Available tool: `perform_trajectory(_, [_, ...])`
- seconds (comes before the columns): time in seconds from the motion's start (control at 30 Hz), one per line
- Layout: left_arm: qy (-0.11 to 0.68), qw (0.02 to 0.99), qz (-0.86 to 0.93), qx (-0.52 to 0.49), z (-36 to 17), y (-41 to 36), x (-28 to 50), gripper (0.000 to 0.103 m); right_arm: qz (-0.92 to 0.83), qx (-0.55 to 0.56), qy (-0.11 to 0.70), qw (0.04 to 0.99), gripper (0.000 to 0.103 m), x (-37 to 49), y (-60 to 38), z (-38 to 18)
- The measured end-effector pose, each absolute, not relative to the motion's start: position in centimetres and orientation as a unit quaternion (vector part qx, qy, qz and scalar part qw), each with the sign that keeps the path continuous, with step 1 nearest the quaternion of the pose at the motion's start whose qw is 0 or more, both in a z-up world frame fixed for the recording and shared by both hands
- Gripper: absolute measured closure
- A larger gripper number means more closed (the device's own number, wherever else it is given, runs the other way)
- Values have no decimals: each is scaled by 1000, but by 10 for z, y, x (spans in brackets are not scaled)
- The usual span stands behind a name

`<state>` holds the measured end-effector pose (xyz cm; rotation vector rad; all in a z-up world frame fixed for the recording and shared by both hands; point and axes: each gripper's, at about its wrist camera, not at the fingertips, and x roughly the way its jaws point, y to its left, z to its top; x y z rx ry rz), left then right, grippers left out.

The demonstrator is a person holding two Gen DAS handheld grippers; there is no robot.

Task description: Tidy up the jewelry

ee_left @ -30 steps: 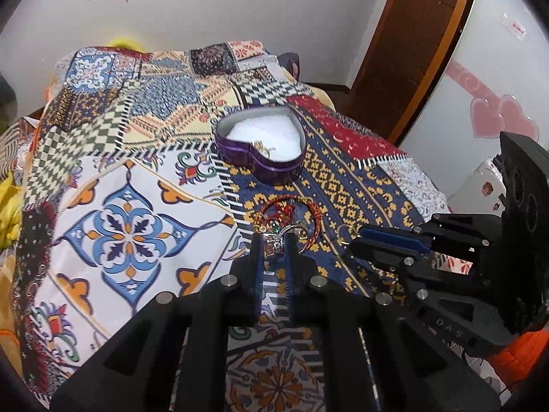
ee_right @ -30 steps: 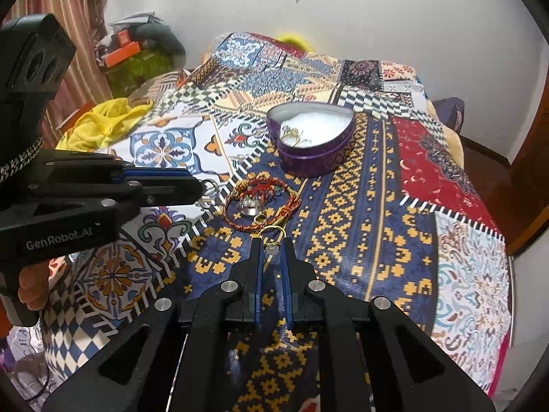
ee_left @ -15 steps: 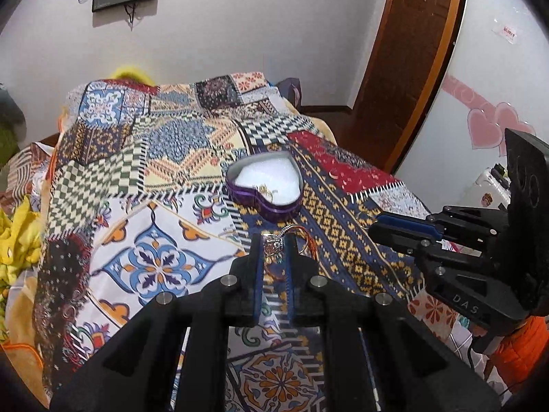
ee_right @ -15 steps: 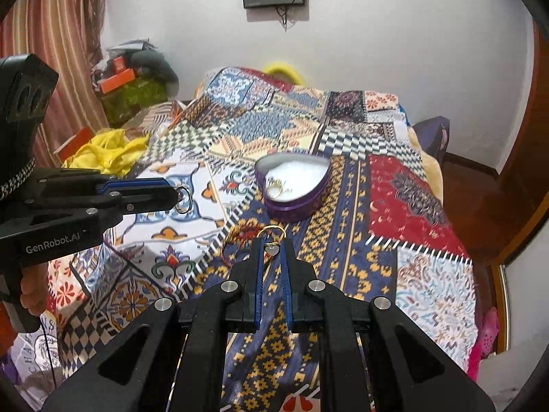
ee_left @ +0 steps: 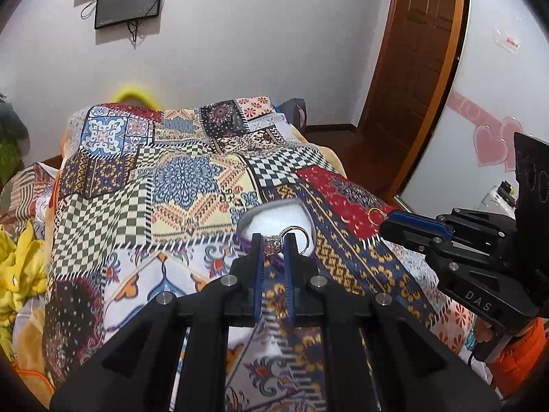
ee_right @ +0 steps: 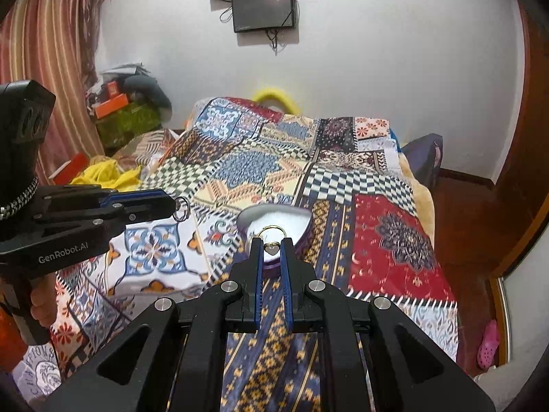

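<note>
- The left gripper (ee_left: 273, 244) has its fingers (ee_left: 257, 250) closed on a silver ring (ee_left: 291, 237) with a jewelled band, held in the air above the bed (ee_left: 103, 206).
- The right gripper (ee_right: 272, 249) has its fingers (ee_right: 255, 254) closed on a gold ring (ee_right: 272, 237) with a small heart-shaped stone, also held off the bed.
- Both rings sit in line with the heart-shaped purple box (ee_right: 305, 231), which has a white lining and lies on the patchwork bedspread (ee_right: 377, 233) near the middle of the bed.
- From the right wrist view, the left gripper's tip with the silver ring (ee_right: 180, 203) appears at the left, well apart from the box.
</note>
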<state>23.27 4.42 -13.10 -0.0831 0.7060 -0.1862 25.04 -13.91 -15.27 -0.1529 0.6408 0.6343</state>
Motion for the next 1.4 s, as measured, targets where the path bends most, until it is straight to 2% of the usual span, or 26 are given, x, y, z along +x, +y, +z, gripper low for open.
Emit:
perform_trajectory(0.5, [349, 932, -86, -39, -145, 50, 281, 96, 305, -62, 315, 896, 94, 292, -130, -165])
perform_trajectory(0.7, [378, 922, -76, -29, -164, 63, 287, 96, 308, -59, 325, 892, 94, 301, -129, -174])
perform_trajectory(0.77, [398, 914, -72, -29, -175, 70, 290, 91, 311, -60, 328, 890, 94, 304, -129, -177])
perform_trajectory(0.83, [416, 907, -66, -33, -186, 78, 293, 82, 312, -61, 331, 888, 94, 305, -128, -179])
perform_trajectory(0.97, [449, 887, -83, -62, -207, 86, 293, 79, 315, -62, 338, 885, 94, 311, -126, -184])
perform_trajectory(1.03, [459, 881, -91, -68, -215, 84, 292, 73, 315, -63, 342, 883, 94, 314, -124, -186])
perform_trajectory(1.4, [482, 867, -119, -48, -235, 53, 293, 72, 316, -67, 350, 879, 94, 319, -124, -191])
